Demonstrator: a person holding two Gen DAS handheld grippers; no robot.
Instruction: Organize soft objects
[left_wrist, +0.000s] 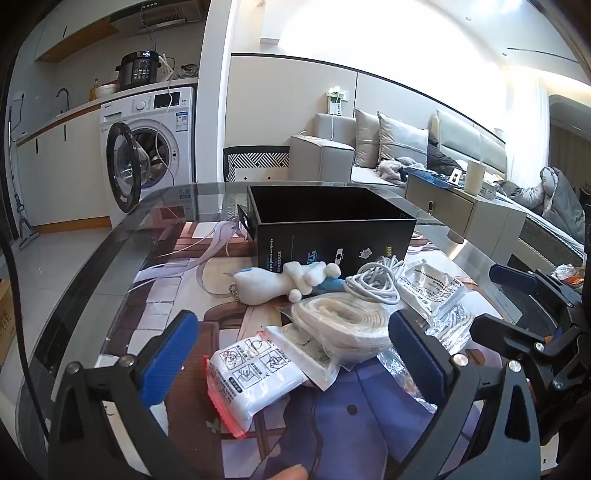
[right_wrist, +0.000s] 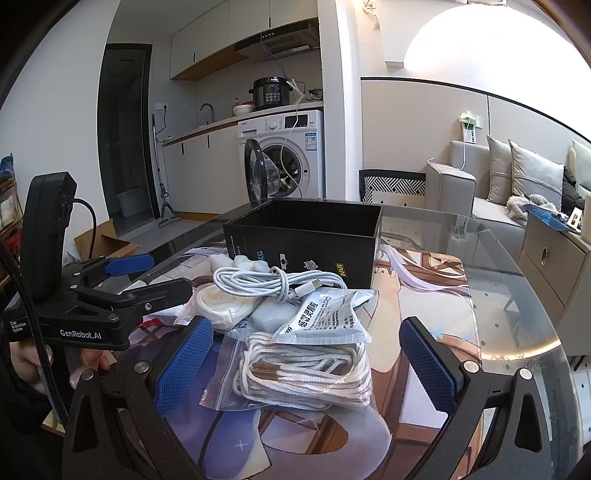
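White rope bag (right_wrist: 306, 369) — seemingly between right claw (right_wrist: 308, 363) pads

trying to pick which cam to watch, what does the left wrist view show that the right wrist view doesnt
Only the left wrist view shows the red-edged white packet and the whole plush toy, plus the open right tool from the side.

Only the right wrist view shows the bag of white cord up close, a grey sachet lying on it, and the open left tool from the side.

Both show the black box, the coiled white cable and the glass table.
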